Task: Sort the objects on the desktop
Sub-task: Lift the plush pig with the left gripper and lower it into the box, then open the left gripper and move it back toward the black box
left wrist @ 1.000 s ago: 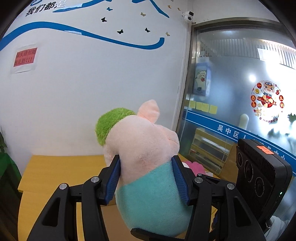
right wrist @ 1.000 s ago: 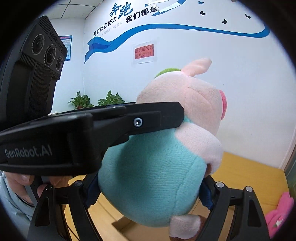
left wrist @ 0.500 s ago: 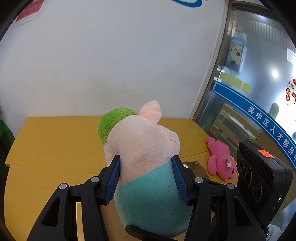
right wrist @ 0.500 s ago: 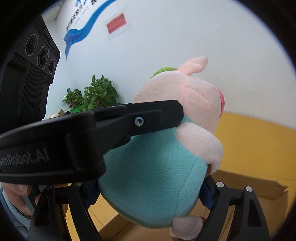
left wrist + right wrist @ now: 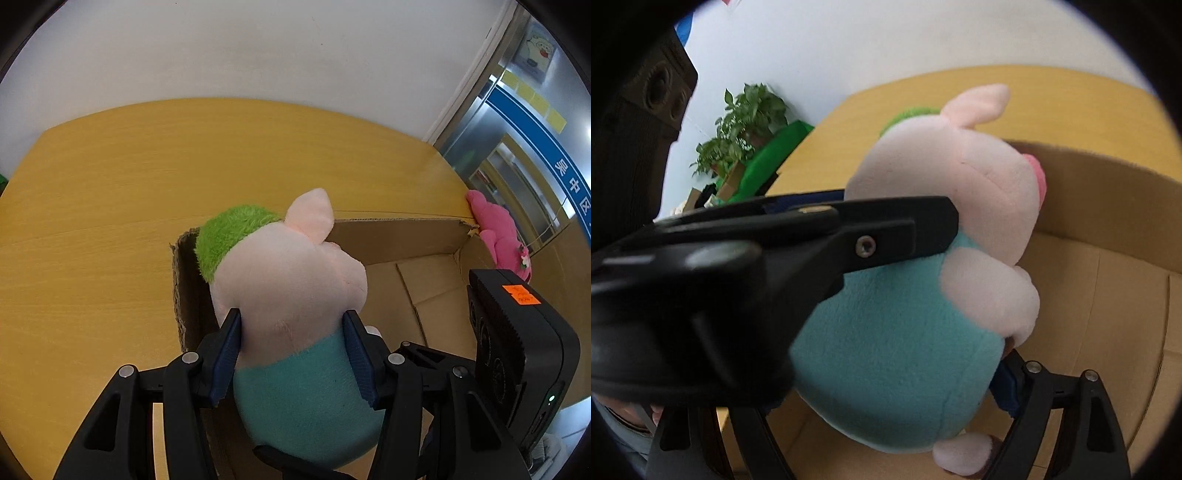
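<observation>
A pink plush pig [image 5: 291,280] with a green cap and teal body is held by both grippers above an open cardboard box [image 5: 402,236]. My left gripper [image 5: 291,350] is shut on the pig's upper body, its blue pads pressing both sides. My right gripper [image 5: 886,387] is shut on the pig's teal belly [image 5: 897,339]; its left finger is hidden behind the left gripper's arm [image 5: 775,251]. The box [image 5: 1108,288] lies under and behind the pig.
A pink plush toy [image 5: 498,236] lies on the yellow wooden table [image 5: 110,221] just beyond the box's right corner. Potted plants [image 5: 746,122] stand by the white wall past the table's left end. A glass door is at the right.
Both grippers have tilted down and lowered the pig toward the table. The open cardboard box has come into view beneath it.
</observation>
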The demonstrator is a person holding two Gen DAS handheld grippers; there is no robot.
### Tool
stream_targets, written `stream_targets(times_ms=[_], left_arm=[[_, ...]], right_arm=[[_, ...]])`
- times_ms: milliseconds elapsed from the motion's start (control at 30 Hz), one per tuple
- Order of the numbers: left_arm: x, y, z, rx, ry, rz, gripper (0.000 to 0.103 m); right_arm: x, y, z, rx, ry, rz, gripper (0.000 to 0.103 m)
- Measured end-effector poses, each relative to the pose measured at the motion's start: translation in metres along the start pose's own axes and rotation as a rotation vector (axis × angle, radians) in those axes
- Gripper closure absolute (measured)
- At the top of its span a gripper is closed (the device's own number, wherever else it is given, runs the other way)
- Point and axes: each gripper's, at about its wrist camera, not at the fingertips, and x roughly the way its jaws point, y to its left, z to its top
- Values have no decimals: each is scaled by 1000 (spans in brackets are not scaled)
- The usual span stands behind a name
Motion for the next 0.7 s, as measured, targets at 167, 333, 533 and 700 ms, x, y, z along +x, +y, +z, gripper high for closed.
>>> stream_targets(times_ms=[167,333,533,700], left_arm=[[3,14,-10,-56,33,-23,45],[0,18,-12,-68,14,-16,40],[-53,5,-8,-89,-142,52,40],[-138,-38,-39,36,-339,146,24]], right_arm=[[-2,0,2,63,26,103,11],[-10,-3,-3,17,21,91,11],[-19,25,-14,-40,4,48,11],[-105,56,-52,-163,-162,-132,2]])
